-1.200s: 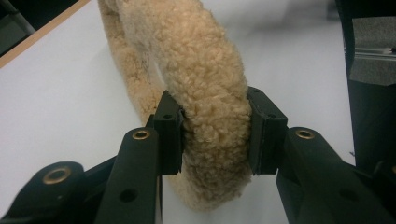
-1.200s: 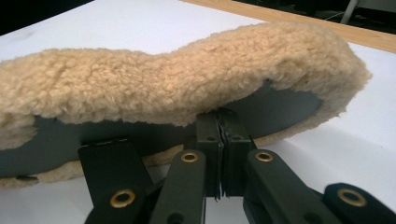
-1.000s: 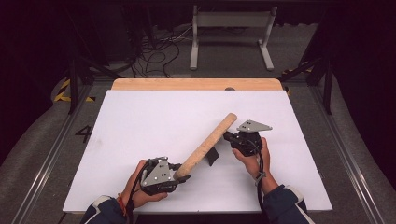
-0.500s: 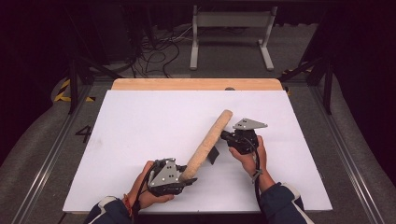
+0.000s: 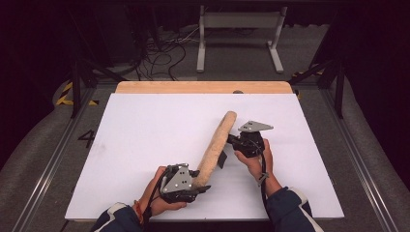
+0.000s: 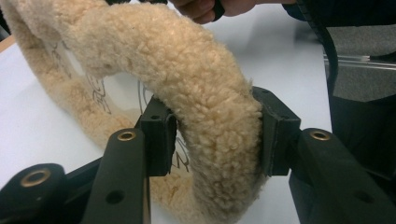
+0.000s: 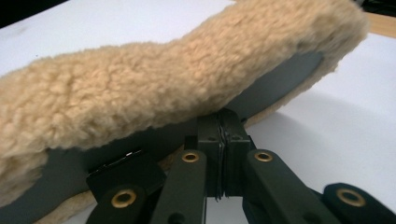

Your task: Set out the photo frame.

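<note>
A tan fleecy cover (image 5: 216,142) with a dark grey lining stands on edge across the white table top (image 5: 145,145), running from near left to far right. My left gripper (image 5: 200,182) holds its near end. In the left gripper view the pads (image 6: 159,135) touch both sides of the fleecy band (image 6: 187,70), and the jaws have just been opening with the band still between them. My right gripper (image 5: 228,144) is at the cover's middle, from the right. In the right gripper view its jaws (image 7: 222,126) are pinched shut on the grey lining edge under the fleece (image 7: 163,93).
The white sheet covers a wooden board whose far edge (image 5: 203,87) shows. Behind the table a metal stand (image 5: 237,29) and loose cables (image 5: 164,53) lie on the dark floor. Rails run along both table sides.
The cover's far end has swung a little to the left, so it stands steeper across the table. The left gripper has shifted slightly to the right at the near end. The right gripper has kept its pinch.
</note>
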### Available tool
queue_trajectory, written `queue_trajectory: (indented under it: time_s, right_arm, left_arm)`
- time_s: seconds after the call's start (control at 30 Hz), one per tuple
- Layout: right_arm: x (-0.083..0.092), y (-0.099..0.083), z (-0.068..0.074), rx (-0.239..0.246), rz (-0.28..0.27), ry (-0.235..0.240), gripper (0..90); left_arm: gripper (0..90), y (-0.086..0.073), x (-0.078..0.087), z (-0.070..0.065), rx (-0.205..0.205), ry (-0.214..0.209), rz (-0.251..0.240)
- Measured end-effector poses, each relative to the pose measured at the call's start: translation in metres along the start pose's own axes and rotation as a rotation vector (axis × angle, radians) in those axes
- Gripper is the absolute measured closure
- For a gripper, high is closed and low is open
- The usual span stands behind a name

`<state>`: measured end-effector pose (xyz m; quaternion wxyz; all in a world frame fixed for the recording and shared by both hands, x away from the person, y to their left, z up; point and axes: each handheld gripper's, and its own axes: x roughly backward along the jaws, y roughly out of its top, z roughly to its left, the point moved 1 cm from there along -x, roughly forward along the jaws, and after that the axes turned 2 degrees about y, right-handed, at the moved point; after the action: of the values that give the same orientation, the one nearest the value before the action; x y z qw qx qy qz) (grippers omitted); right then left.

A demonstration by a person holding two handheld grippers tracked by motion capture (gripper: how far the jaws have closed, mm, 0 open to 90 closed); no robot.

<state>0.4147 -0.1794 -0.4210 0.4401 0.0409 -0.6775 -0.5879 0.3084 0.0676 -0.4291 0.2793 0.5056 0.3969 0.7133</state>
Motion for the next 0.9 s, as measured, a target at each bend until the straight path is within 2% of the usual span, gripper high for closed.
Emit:
queue_trajectory:
  time_s: [0.23, 0.27, 0.3, 0.33, 0.4, 0.43, 0.53, 0.6, 0.7, 0.73, 0.9]
  right_arm:
    - [0.003, -0.002, 0.000, -0.009, -0.002, 0.024, 86.1]
    - [0.009, -0.002, 0.002, -0.024, -0.019, 0.049, 86.2]
    - [0.013, -0.003, 0.004, -0.026, -0.023, 0.058, 86.3]
    - [0.013, -0.003, 0.004, -0.026, -0.023, 0.058, 86.3]
    - [0.022, -0.005, 0.007, -0.008, -0.031, 0.064, 86.6]
    - [0.028, -0.007, 0.008, -0.004, -0.033, 0.070, 87.0]
    - [0.039, -0.008, 0.009, 0.021, -0.036, 0.059, 89.3]
    - [0.043, -0.007, 0.009, 0.021, -0.049, 0.054, 90.0]
    - [0.039, -0.006, 0.010, 0.017, -0.034, 0.050, 90.0]
    - [0.035, -0.007, 0.010, 0.015, -0.021, 0.050, 90.0]
    - [0.015, -0.003, 0.005, 0.001, 0.006, 0.064, 90.0]
  left_arm:
    - [52.9, -0.002, 0.002, -0.001, 0.005, 0.001, -0.005]
    - [51.1, -0.002, 0.004, -0.001, 0.005, -0.013, -0.003]
    - [49.3, -0.005, 0.010, -0.002, 0.002, -0.031, 0.019]
    - [48.8, -0.005, 0.010, -0.002, 0.002, -0.031, 0.019]
    - [48.7, -0.011, 0.022, -0.003, 0.009, -0.054, 0.013]
    - [48.8, -0.014, 0.028, -0.003, 0.012, -0.050, 0.009]
    - [56.8, -0.019, 0.038, -0.002, 0.033, -0.050, -0.011]
    - [61.3, -0.019, 0.037, 0.000, 0.040, -0.039, -0.011]
    - [62.9, -0.019, 0.029, 0.003, 0.053, -0.051, 0.003]
    - [63.6, -0.019, 0.026, 0.003, 0.054, -0.070, 0.000]
    - [64.0, -0.017, 0.022, 0.003, 0.053, -0.086, 0.003]
